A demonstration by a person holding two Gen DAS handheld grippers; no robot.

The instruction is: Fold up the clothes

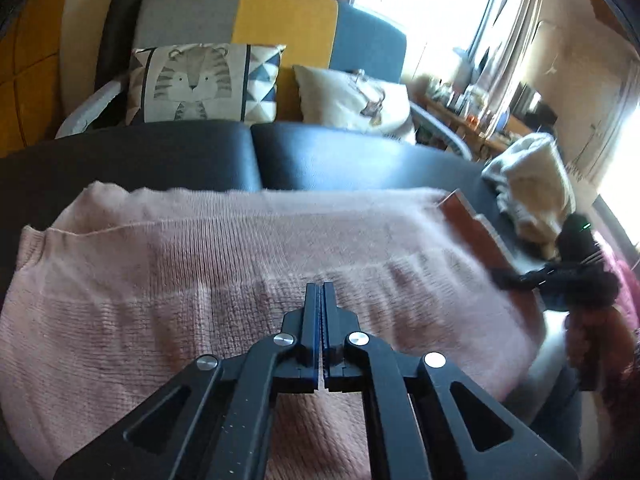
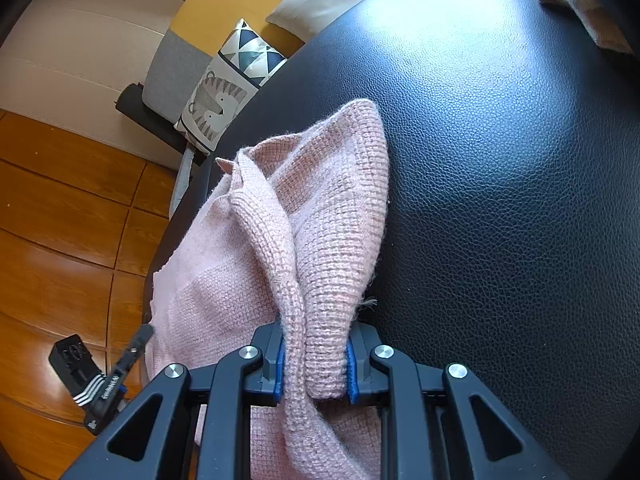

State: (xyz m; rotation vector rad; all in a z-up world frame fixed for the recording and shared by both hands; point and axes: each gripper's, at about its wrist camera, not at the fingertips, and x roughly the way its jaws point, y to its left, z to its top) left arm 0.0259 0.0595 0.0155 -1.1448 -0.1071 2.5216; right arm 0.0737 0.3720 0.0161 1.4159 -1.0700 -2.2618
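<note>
My right gripper (image 2: 314, 364) has its blue pads clamped on a thick bunched roll of the pink knit sweater (image 2: 320, 216), while my left gripper (image 1: 322, 300) hovers over the spread body of the same garment with its jaws pressed together on nothing. The sweater lies across the black leather bench (image 2: 500, 160), one corner drawn up into a peak at my right and its far edge running near the bench's seam in the left view (a second, cream garment (image 1: 532, 184) waits heaped at the far right). As I judge it, the fold goes well only if the right hand carries its bundle over in a low, even arc, and the left first parts its fingers and takes a matching edge so the knit does not skew. The yarn looks loose and stretchy, so I would lift rather than drag. Beyond stand the tiger cushion (image 1: 200, 84) and the wooden floor (image 2: 60, 220)
</note>
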